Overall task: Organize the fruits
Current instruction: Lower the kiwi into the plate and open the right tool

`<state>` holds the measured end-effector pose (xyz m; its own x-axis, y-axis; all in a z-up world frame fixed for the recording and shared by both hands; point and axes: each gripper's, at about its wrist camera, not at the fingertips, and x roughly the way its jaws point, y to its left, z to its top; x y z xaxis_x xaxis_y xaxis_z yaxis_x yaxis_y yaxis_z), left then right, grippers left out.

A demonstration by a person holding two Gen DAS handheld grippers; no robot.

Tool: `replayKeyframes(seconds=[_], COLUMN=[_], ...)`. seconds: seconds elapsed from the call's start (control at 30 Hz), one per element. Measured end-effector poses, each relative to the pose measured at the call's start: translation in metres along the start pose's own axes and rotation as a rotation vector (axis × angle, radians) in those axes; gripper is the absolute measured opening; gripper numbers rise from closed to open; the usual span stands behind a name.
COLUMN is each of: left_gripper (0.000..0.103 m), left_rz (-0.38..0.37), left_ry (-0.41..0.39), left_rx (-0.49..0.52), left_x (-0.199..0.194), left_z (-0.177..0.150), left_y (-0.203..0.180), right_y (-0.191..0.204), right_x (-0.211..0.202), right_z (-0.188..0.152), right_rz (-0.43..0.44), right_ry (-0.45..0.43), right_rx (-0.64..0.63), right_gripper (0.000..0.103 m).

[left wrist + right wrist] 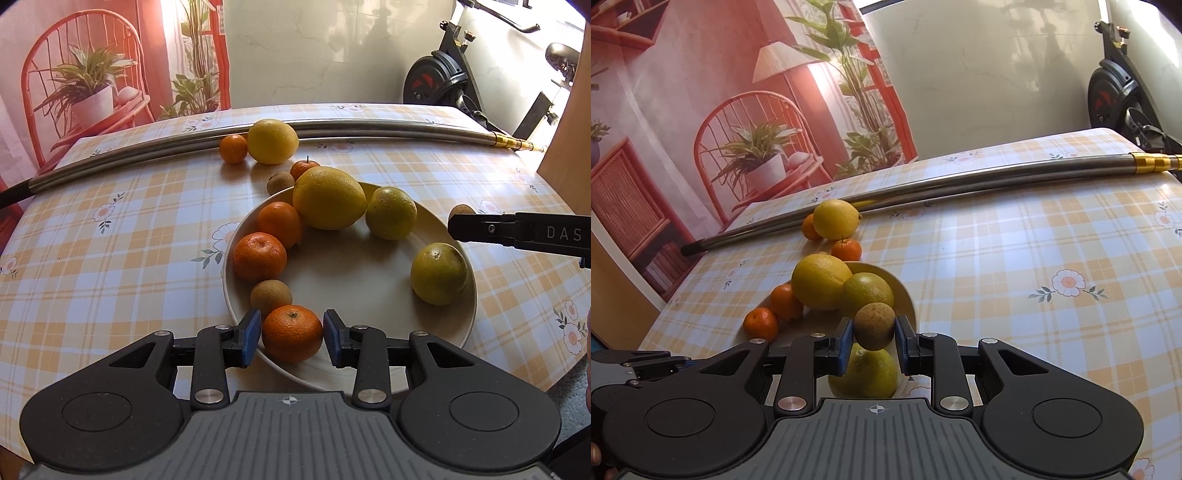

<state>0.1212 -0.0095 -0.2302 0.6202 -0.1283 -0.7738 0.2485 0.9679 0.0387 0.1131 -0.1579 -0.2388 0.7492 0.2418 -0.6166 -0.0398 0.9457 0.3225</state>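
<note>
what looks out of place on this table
A long metal pole with a gold fitting lies across the far side of the table, odd beside fruit. A lemon, two mandarins and a kiwi sit off the plate. Nothing looks spilled or damaged.

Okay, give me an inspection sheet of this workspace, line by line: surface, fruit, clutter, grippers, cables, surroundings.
Surface: table under yellow plaid floral cloth.
Job's things: plate holding tangerines, lemon, green citrus and a kiwi; second lemon, two tangerines and a kiwi beside it on the cloth.
Clutter: metal pole lying across the far side.
Grippers: left gripper closed on tangerine at the plate's near rim; right gripper holding kiwi above the plate.
Cables: nothing seen.
Surroundings: printed backdrop, exercise bike.
</note>
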Motion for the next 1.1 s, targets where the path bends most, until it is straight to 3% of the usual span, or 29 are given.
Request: replayKeyframes(seconds=[0.57, 1.1], left_gripper=[0.039, 0.040], left_rz=[0.017, 0.036], left_ry=[-0.025, -0.059], left_rx=[-0.007, -0.017], left_x=[-0.004, -0.010], left_z=[-0.001, 0.000], left_y=[0.000, 0.003], right_y=[0.005, -0.007], right_x=[0.014, 0.006], right_z=[0.002, -0.001], right_rz=[-0.010, -0.034], right_ry=[0.018, 0.004], right_rx=[-0.057, 0.006], right_gripper=[0.027, 0.027])
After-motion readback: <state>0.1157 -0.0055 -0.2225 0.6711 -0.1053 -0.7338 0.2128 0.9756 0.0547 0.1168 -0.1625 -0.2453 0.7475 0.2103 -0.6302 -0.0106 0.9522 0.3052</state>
